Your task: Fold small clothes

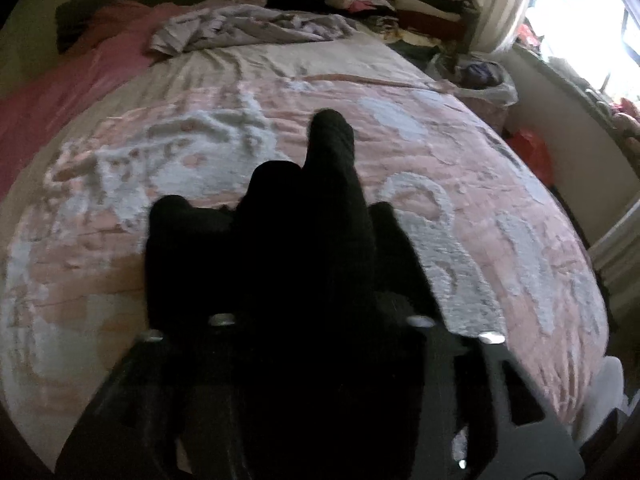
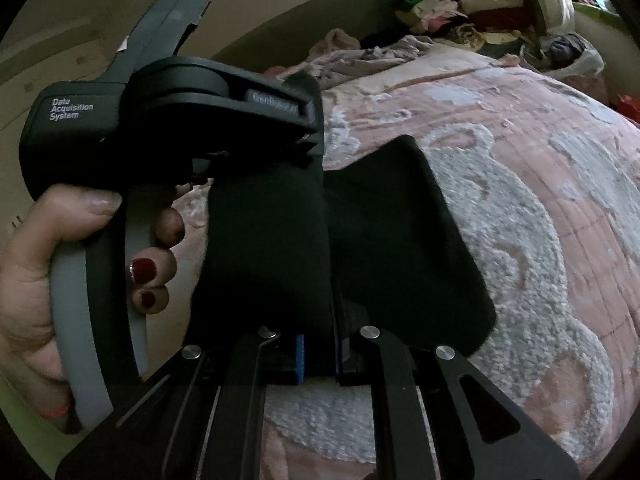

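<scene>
Pink-and-white bedspread (image 1: pixel 460 208) covers bed; folded clothes (image 1: pixel 400 4) stacked behind.

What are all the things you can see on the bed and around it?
black garment: one, black, held up over the bed between both grippers
bedspread: one, pink with white fuzzy pattern, covering the bed
crumpled cloth: one, pale grey-lilac, far end of the bed
pink sheet: one, pink, far left side of the bed
clothes pile: one stack, mixed colours with green on top, past the bed's far end
plastic bag: one, whitish with dark things inside, beside the bed near the window
window: one, bright, far right
left gripper: one, black and grey, shut on the garment
right gripper: one, black with blue pads, shut on the garment
left hand: one, red-painted nails, gripping the handle
</scene>
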Demonstrator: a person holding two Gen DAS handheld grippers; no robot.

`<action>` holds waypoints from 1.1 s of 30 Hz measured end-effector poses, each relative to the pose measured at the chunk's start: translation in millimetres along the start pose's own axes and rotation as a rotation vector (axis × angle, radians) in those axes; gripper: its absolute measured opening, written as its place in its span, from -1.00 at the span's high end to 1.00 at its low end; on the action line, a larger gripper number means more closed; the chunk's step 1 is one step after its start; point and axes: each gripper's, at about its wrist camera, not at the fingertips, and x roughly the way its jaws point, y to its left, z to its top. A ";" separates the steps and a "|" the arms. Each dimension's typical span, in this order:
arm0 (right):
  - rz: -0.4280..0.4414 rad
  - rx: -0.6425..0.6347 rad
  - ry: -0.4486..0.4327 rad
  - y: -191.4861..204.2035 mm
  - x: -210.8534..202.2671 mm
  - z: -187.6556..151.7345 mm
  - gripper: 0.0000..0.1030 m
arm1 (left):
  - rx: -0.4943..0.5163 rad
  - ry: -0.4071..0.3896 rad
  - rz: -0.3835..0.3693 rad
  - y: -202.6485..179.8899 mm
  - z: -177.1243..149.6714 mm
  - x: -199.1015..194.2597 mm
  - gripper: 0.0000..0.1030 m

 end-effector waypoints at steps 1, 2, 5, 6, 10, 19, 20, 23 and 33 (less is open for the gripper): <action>-0.003 0.013 0.008 -3.3 1.4 -1.0 0.82 | -0.014 -0.001 -0.023 1.3 -0.9 0.0 -0.32; -0.009 0.033 0.019 -8.2 3.3 -2.6 0.79 | -0.034 -0.003 -0.051 4.3 -2.1 -1.6 -0.49; -0.021 0.092 0.042 -23.9 6.2 -4.3 0.61 | -0.072 -0.041 -0.074 16.3 -7.3 -17.2 -0.49; -0.014 0.110 0.044 -27.9 5.1 -3.9 0.61 | -0.067 -0.071 -0.055 21.8 -10.0 -25.8 -0.48; 0.008 0.121 0.046 -29.4 -1.4 -2.8 0.50 | -0.103 -0.124 0.006 54.5 -23.0 -47.4 -0.38; 0.052 0.103 0.015 -29.5 -18.1 15.7 -0.37 | -0.127 -0.040 0.071 94.2 -62.2 -28.2 -0.36; 0.069 0.110 0.029 -31.8 -16.7 18.1 -0.48 | -0.125 -0.032 0.063 93.2 -65.8 -25.5 -0.36; 0.124 0.147 0.099 -38.7 -1.5 29.8 -0.57 | -0.111 -0.037 0.060 88.4 -74.1 -21.5 -0.35; 0.135 0.100 0.171 -45.6 41.4 54.8 -0.02 | -0.103 -0.056 0.044 81.9 -80.5 -23.6 -0.33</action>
